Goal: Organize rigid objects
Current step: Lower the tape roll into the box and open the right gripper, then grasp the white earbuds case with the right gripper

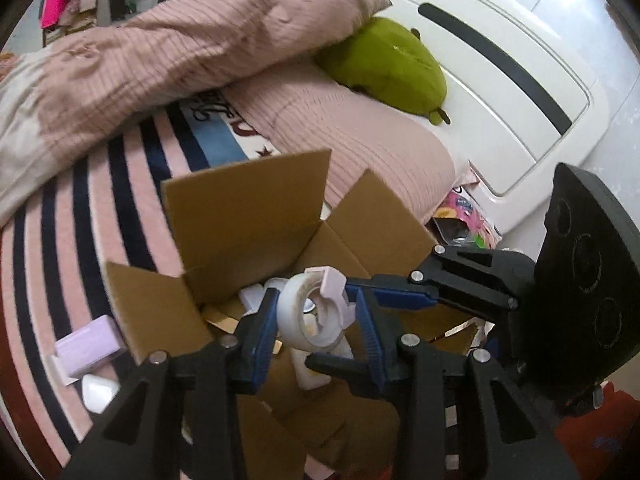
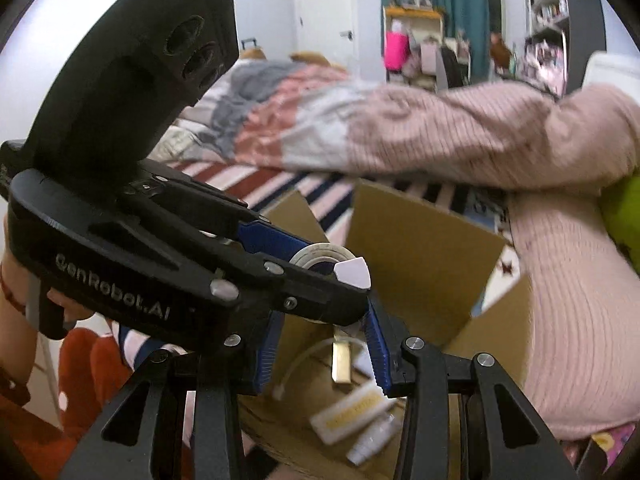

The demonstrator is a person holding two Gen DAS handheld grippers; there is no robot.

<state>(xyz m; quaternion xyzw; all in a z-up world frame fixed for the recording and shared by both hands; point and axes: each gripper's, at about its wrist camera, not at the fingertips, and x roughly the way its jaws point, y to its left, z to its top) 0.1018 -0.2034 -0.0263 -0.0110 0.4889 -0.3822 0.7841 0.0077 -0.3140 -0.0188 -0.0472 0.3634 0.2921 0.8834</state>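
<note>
The left gripper [image 1: 316,320] is closed on a tape roll [image 1: 310,314] that sits in a pale holder. It holds the roll over the open cardboard box [image 1: 248,216], which stands on the striped bed cover [image 1: 80,216]. The roll is up in the air, likely so it can be dropped in with the small white things already on the box floor. The right gripper [image 2: 320,354] hangs open and holds nothing, just beside the left one, above the same box. Its jaws are spread, perhaps to stay ready. A purple block [image 1: 90,346] lies on the cover outside the box, by its left wall.
</note>
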